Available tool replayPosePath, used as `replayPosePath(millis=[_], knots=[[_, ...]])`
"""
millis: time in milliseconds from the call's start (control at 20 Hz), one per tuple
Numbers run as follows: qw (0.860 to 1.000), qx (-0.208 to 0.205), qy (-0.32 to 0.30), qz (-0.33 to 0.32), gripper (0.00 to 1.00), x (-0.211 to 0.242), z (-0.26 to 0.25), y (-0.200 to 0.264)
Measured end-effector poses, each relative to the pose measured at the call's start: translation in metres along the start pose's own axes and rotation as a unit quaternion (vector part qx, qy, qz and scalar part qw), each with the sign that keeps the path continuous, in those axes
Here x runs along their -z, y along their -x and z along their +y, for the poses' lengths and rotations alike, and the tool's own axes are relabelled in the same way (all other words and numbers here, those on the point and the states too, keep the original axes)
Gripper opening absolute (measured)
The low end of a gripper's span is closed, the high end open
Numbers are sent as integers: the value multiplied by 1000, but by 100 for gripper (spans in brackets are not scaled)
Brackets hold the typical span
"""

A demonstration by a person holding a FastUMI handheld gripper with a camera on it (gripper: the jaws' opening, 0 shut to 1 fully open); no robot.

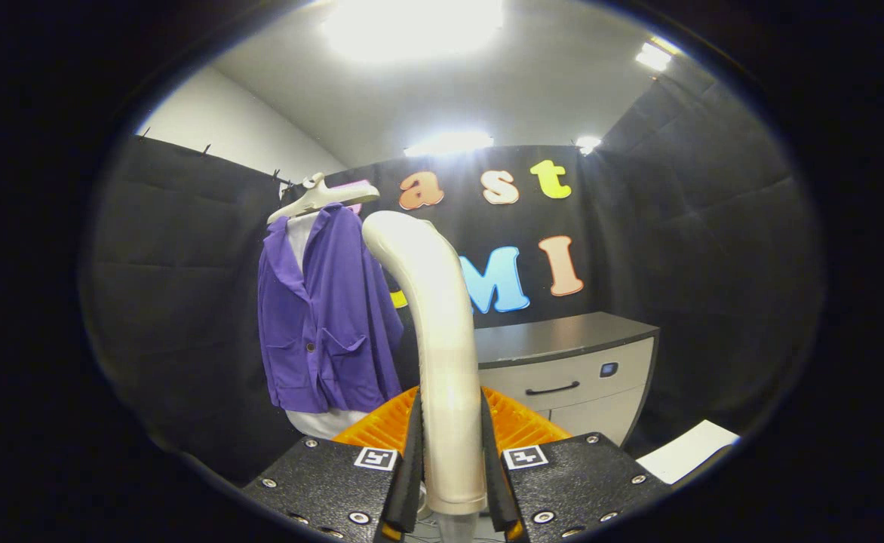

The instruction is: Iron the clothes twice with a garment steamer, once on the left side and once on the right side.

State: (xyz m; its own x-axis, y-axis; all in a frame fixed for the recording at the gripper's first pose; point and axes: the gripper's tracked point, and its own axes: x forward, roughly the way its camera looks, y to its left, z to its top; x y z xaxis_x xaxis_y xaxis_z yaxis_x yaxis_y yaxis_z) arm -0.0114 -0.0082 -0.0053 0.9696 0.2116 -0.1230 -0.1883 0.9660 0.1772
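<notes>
- The gripper (449, 452) is clamping the garment steamer (442, 354) by its handle, both fingers pressing on its sides, the head curving up and away.
- The purple shirt (325, 317) is hanging on a hanger (321, 197) beyond the fingers, well apart from the steamer head and off to its left.
- An orange basket (521, 422) is sitting just behind the fingers, a cabinet (570, 362) further back.
- In my judgement, the approach is calling for carrying the head to one side of the shirt, keeping it upright, then stroking downward evenly.
- No brand or label is showing legibly; square markers are sitting on the gripper.
</notes>
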Motion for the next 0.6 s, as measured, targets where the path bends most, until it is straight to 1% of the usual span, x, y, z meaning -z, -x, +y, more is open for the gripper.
replayPosePath(millis=[200, 300, 550, 600], knots=[[1000, 3, 1, -2, 37, -8, -33, 31], [1000, 11, 2, -12, 37, -16, -44, 42], [999, 35, -15, -38, 37, -28, -47, 54], [998, 35, -16, -42, 37, -29, -45, 55]])
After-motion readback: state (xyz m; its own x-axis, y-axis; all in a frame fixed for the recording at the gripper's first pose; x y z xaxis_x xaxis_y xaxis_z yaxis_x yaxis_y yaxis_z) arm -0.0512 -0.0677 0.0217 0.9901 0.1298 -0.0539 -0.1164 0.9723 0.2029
